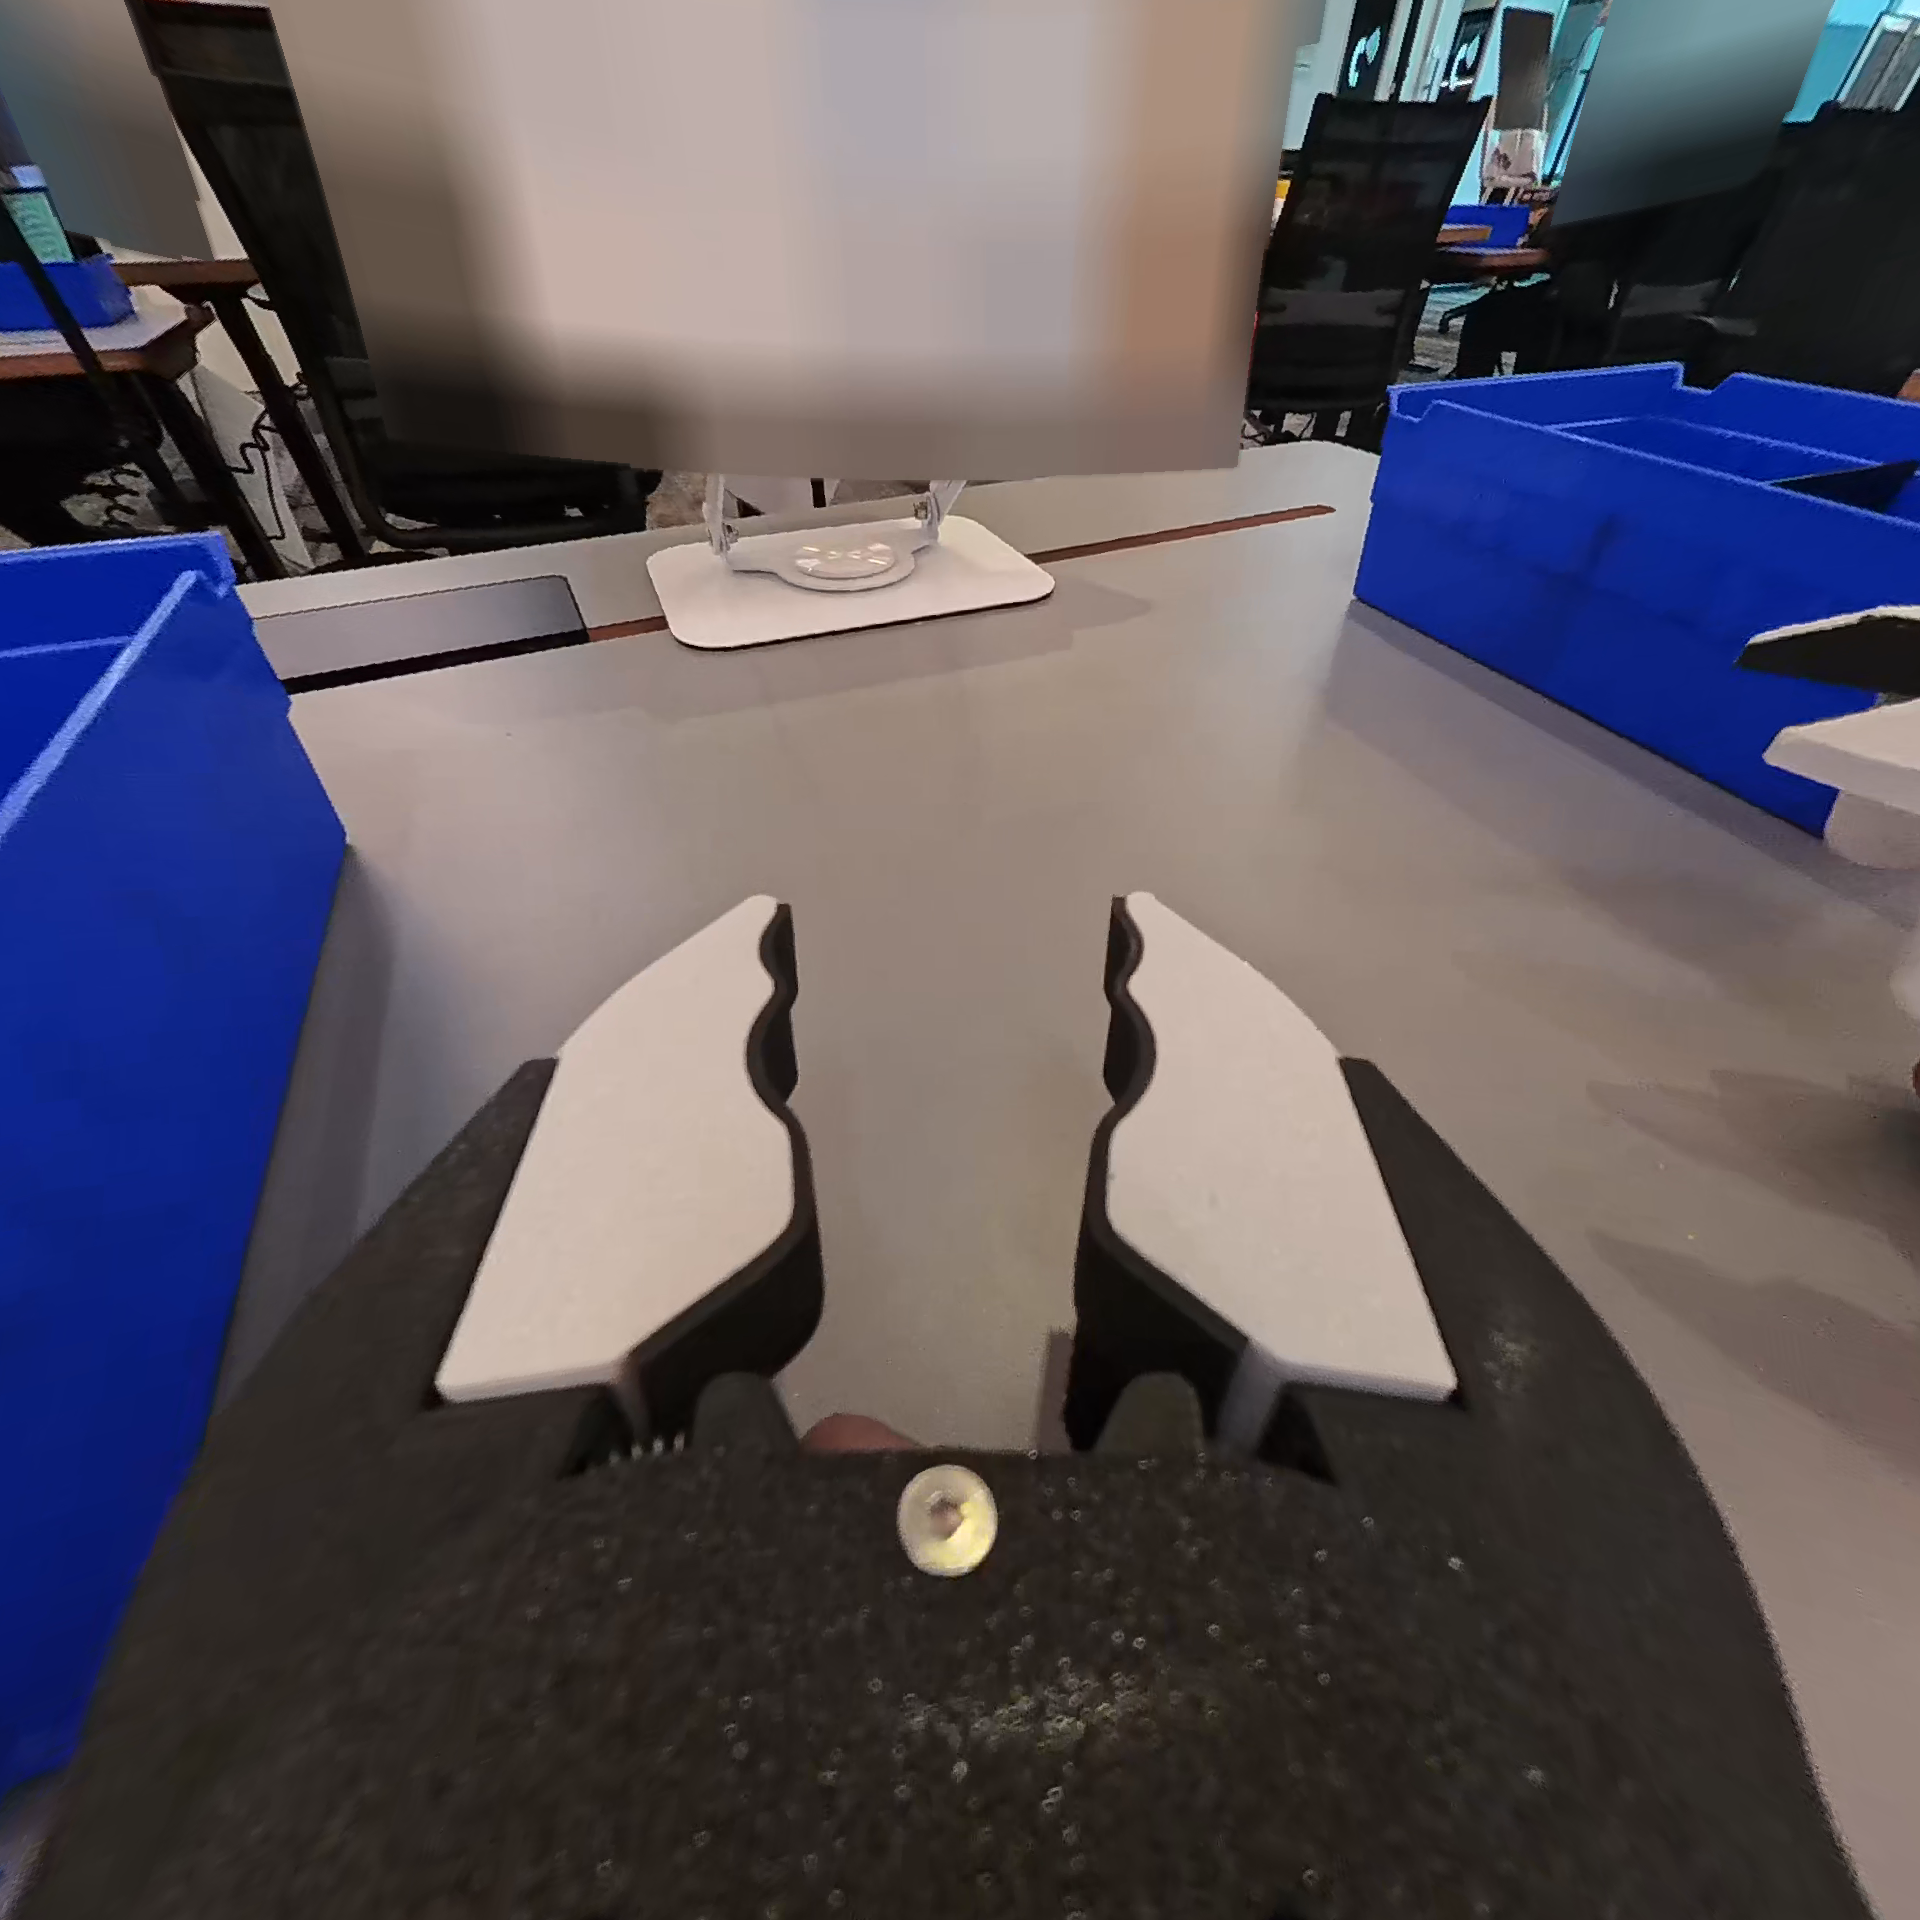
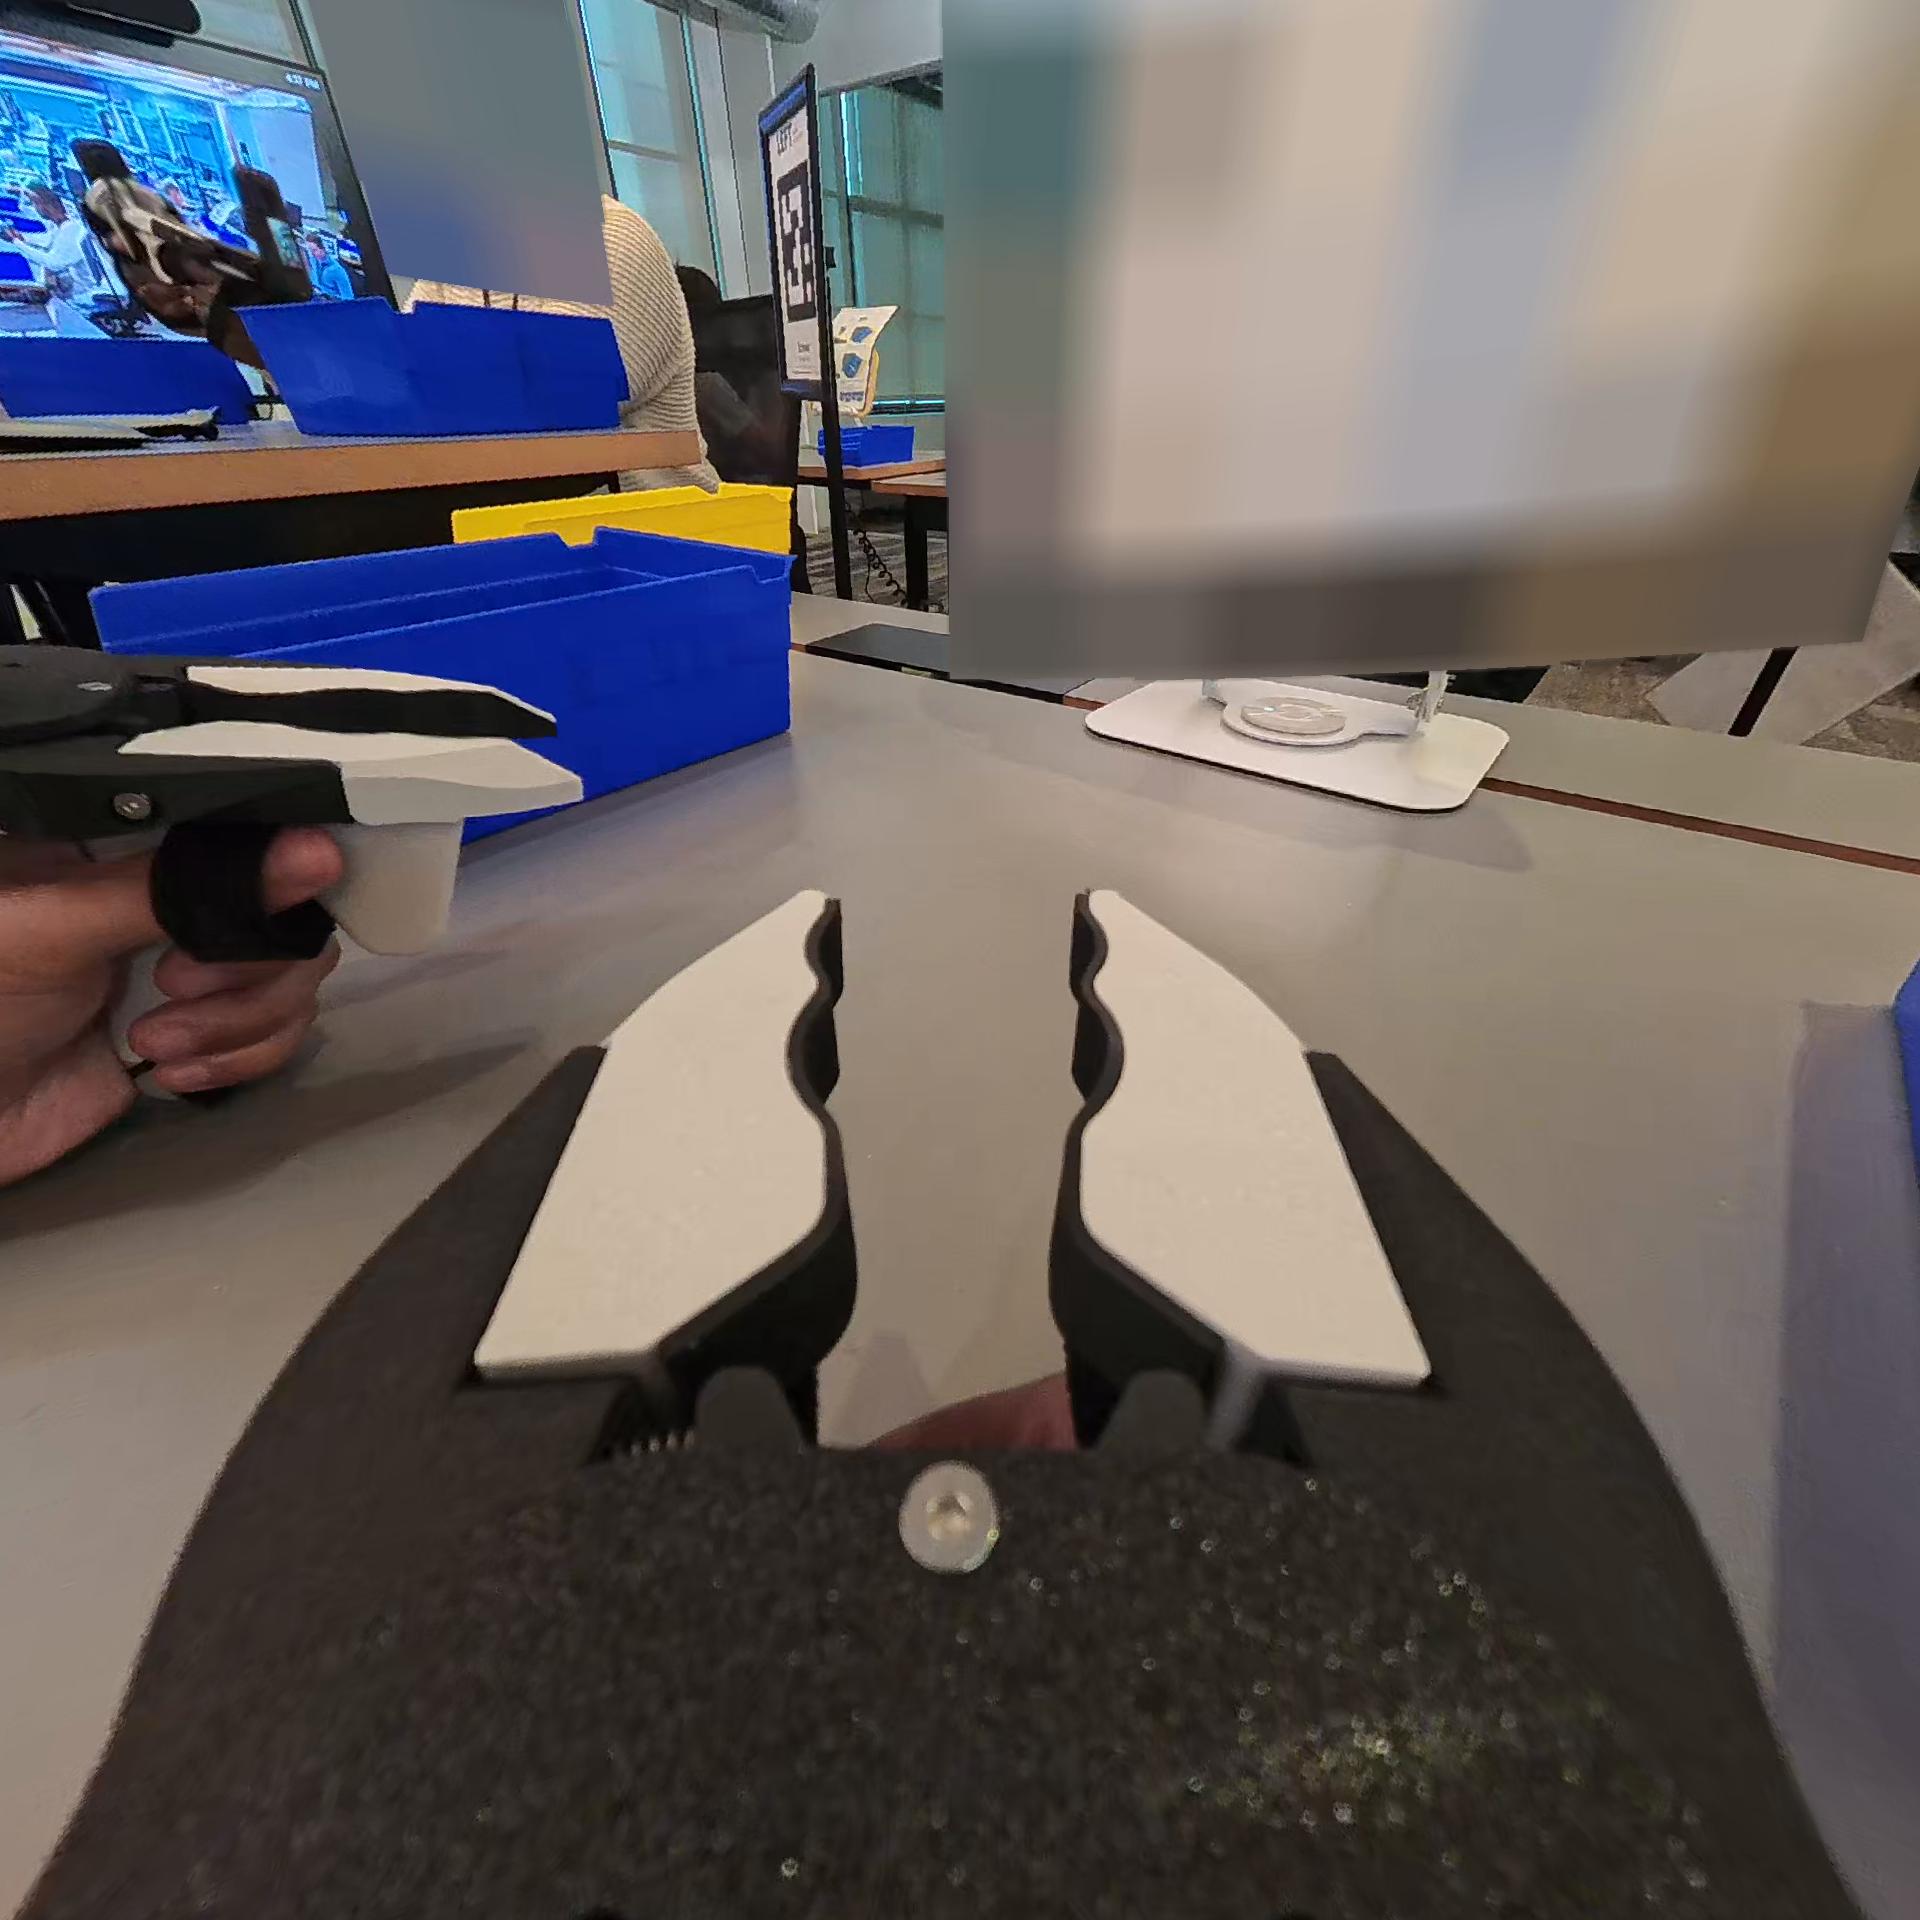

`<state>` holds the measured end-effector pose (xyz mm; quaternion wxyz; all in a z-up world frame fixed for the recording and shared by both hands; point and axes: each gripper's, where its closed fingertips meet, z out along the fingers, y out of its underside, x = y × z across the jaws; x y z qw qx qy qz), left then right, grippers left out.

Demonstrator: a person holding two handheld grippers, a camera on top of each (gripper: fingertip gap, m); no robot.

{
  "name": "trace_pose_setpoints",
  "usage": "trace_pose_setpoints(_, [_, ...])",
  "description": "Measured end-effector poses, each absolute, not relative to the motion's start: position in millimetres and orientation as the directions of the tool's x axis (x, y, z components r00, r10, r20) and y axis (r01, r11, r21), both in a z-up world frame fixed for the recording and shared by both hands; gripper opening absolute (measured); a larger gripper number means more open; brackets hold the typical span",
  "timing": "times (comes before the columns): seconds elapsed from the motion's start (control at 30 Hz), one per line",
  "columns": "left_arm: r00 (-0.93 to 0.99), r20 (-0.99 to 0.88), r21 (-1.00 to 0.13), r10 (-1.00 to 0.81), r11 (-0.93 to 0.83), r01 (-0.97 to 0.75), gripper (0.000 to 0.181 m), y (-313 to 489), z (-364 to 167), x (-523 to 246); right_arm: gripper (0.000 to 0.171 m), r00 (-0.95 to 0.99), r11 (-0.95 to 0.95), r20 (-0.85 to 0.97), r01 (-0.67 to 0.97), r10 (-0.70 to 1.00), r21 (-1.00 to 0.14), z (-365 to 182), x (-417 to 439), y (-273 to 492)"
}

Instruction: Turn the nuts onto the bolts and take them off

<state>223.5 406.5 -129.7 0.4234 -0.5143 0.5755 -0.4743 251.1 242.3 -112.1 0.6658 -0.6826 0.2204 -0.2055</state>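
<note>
No nuts or bolts show in either view. My left gripper (image 1: 951, 914) is open and empty, held low over the grey table (image 1: 987, 790). My right gripper (image 2: 954, 909) is open and empty over the same table (image 2: 987, 831). In the right wrist view the left gripper (image 2: 561, 748) shows from the side at the left, held by a hand (image 2: 125, 987), its fingers apart. In the left wrist view the tips of the right gripper (image 1: 1839, 707) show at the right edge.
A blue bin (image 1: 145, 935) stands close on the left and another blue bin (image 1: 1621, 582) at the right. The left bin also shows in the right wrist view (image 2: 582, 644). A white monitor stand (image 1: 852, 577) (image 2: 1299, 743) sits at the table's far edge. Other desks and chairs stand behind.
</note>
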Motion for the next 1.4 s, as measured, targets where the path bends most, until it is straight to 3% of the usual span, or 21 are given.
trace_pose_setpoints(0.33, [-0.117, -0.006, -0.995, -0.993, 0.017, -0.094, 0.05, 411, -92, 203, 0.039, 0.821, -0.02, -0.012, -0.028, -0.571, -0.999, -112, 250, 243])
trace_pose_setpoints(0.43, [0.041, -0.063, -0.996, -0.997, 0.065, 0.053, 0.035, 453, -34, 167, 0.038, 0.823, -0.017, -0.015, -0.031, -0.567, -0.999, -112, 250, 243])
trace_pose_setpoints(0.53, [0.266, -0.105, -0.992, -0.958, 0.119, 0.038, 0.042, 537, -9, 131, 0.038, 0.825, -0.015, -0.02, -0.035, -0.564, -0.999, -112, 250, 243])
trace_pose_setpoints(0.63, [0.443, -0.149, -0.985, -0.884, 0.095, -0.143, 0.058, 637, -37, 103, 0.037, 0.827, -0.012, -0.025, -0.038, -0.562, -0.999, -112, 250, 243])
trace_pose_setpoints(0.73, [0.507, -0.087, -0.949, -0.858, -0.083, -0.305, 0.062, 708, -91, 86, 0.037, 0.828, -0.014, -0.027, -0.042, -0.56, -0.999, -113, 250, 243])
trace_pose_setpoints(0.87, [0.548, 0.009, -0.901, -0.836, -0.244, -0.359, 0.061, 750, -128, 82, 0.036, 0.83, -0.02, -0.027, -0.045, -0.558, -0.999, -114, 251, 244])
trace_pose_setpoints(1.03, [0.496, 0.045, -0.872, -0.867, -0.276, -0.404, 0.041, 736, -148, 99, 0.035, 0.828, -0.018, -0.025, -0.043, -0.56, -0.999, -114, 250, 244])
trace_pose_setpoints(1.1, [0.483, 0.034, -0.868, -0.875, -0.265, -0.419, 0.051, 722, -149, 102, 0.035, 0.828, -0.018, -0.026, -0.043, -0.56, -0.999, -114, 251, 244])
trace_pose_setpoints(1.2, [0.422, 0.023, -0.873, -0.906, -0.224, -0.434, 0.036, 694, -144, 103, 0.034, 0.828, -0.018, -0.025, -0.042, -0.56, -0.999, -114, 250, 244])
trace_pose_setpoints(1.3, [0.475, -0.054, -0.883, -0.878, -0.18, -0.433, 0.042, 702, -139, 102, 0.033, 0.823, -0.021, -0.011, -0.027, -0.568, -0.999, -113, 251, 247])
trace_pose_setpoints(1.4, [0.449, -0.014, -0.864, -0.893, -0.215, -0.455, 0.041, 693, -141, 111, 0.034, 0.841, -0.064, -0.017, -0.062, -0.541, -0.996, -114, 245, 280])
